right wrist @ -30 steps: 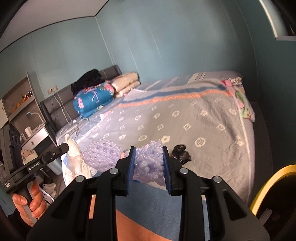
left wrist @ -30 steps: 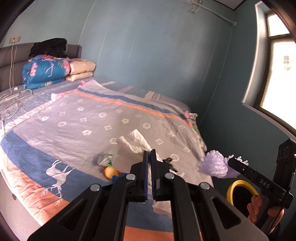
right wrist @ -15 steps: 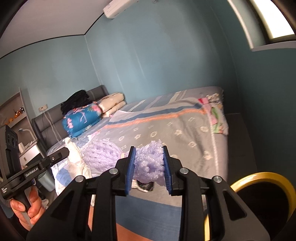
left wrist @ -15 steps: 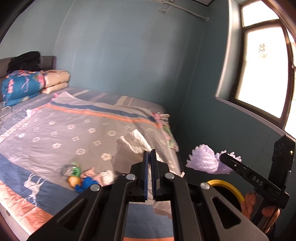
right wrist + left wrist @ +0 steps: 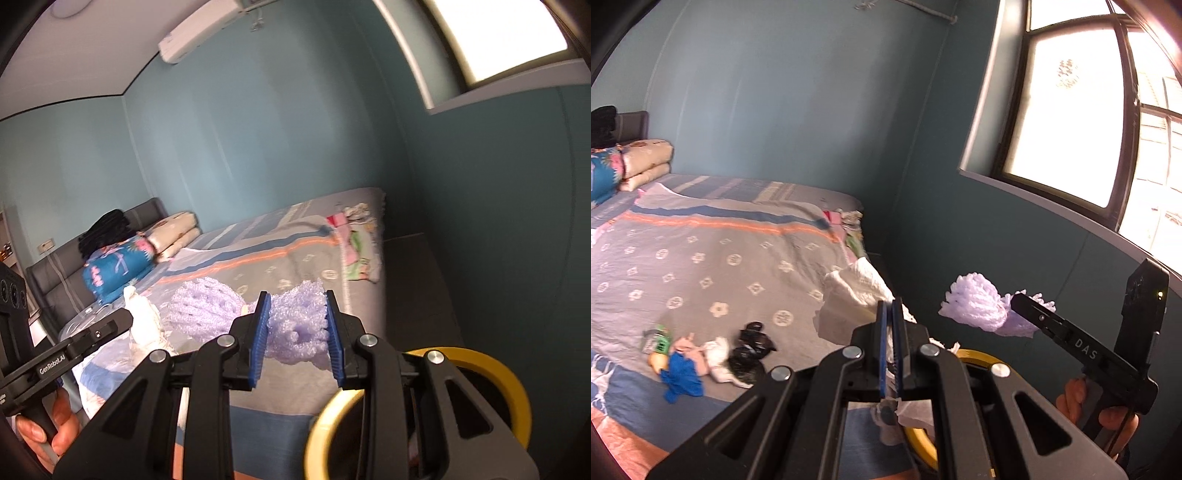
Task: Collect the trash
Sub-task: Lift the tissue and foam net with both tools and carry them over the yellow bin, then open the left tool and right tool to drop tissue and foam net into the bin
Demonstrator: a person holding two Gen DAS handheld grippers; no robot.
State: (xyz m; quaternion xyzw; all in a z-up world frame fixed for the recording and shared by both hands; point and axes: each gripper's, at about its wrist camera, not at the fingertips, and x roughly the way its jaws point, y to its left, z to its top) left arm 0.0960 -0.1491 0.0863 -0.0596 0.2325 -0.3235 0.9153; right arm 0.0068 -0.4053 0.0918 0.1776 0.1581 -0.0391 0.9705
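The left gripper [image 5: 891,314] pinched white paper [image 5: 855,291]; the right gripper [image 5: 297,325] clamped purple foam netting [image 5: 295,325] above the yellow-rimmed bin [image 5: 513,384].

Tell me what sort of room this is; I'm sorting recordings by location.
A bedroom, most likely: a made bed with folded quilts against a padded headboard, and a wall air conditioner.

The yellow-rimmed bin [image 5: 519,387] sits in the narrow floor strip between the bed [image 5: 713,266] and the teal wall [image 5: 979,251], its mouth open from above, while a trash pile [image 5: 713,354] crowds the bed's near edge, the rest bare.
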